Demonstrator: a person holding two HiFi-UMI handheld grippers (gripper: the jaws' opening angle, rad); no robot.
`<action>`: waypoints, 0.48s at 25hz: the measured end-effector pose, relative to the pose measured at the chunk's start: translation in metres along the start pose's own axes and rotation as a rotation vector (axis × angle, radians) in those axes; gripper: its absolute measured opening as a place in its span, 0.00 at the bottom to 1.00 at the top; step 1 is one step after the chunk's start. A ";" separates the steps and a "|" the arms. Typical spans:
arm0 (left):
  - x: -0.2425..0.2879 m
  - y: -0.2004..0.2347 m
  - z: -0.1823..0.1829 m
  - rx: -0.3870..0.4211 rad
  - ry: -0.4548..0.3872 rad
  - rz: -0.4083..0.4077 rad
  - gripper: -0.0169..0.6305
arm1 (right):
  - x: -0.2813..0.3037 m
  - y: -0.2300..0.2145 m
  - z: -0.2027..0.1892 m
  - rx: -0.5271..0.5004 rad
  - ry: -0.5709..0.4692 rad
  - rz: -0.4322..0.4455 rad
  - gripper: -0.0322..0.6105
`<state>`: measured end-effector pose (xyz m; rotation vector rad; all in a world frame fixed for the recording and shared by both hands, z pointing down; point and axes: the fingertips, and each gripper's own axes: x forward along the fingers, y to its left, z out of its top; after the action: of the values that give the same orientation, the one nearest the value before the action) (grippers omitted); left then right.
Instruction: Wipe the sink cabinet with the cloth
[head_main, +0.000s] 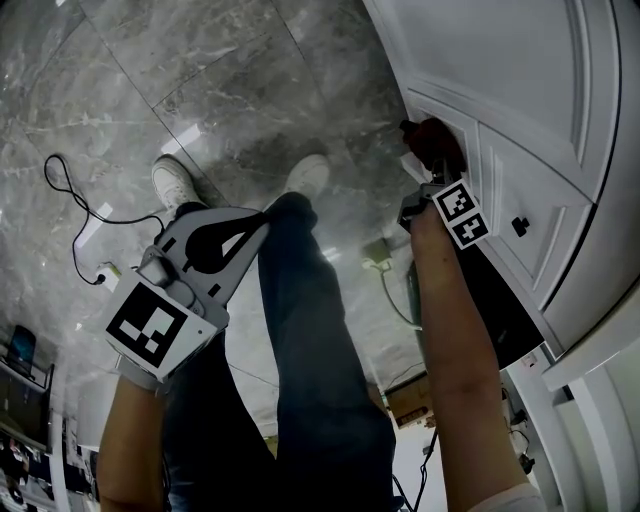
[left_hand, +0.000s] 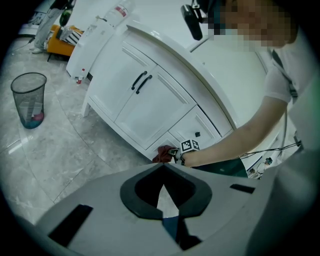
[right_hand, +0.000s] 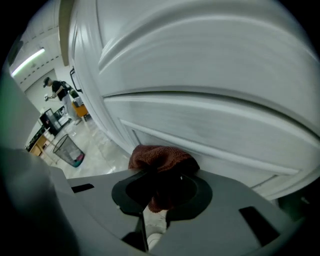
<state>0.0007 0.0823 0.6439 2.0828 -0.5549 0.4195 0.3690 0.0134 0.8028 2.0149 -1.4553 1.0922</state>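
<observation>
A dark red cloth (right_hand: 160, 157) is bunched between the jaws of my right gripper (right_hand: 162, 172), which is shut on it. The cloth (head_main: 432, 140) presses against the low front of the white sink cabinet (head_main: 520, 90), near its bottom edge. From the left gripper view, the cloth (left_hand: 162, 154) and the right gripper (left_hand: 182, 150) are at the cabinet's (left_hand: 150, 100) base below a small drawer. My left gripper (head_main: 258, 218) hangs away from the cabinet over the floor. Its jaws are shut with nothing between them (left_hand: 162, 167).
A wire waste bin (left_hand: 29, 100) stands on the grey marble floor left of the cabinet. A black cable (head_main: 70, 200) trails over the floor. The person's leg (head_main: 310, 330) and white shoes (head_main: 175, 180) are between the grippers. Two black door handles (left_hand: 141, 82) and a drawer knob (head_main: 520, 225) stick out.
</observation>
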 end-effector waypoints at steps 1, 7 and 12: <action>0.001 -0.001 0.000 0.001 0.003 -0.002 0.04 | -0.004 -0.008 -0.003 0.018 0.000 -0.018 0.16; 0.007 -0.003 0.001 0.013 0.024 -0.016 0.04 | -0.021 -0.037 -0.013 0.004 0.005 -0.036 0.16; 0.014 -0.007 -0.002 0.039 0.051 -0.034 0.04 | -0.042 -0.077 -0.028 0.097 0.010 -0.133 0.16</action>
<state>0.0159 0.0836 0.6471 2.1098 -0.4838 0.4662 0.4246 0.0862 0.7947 2.1365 -1.2654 1.1338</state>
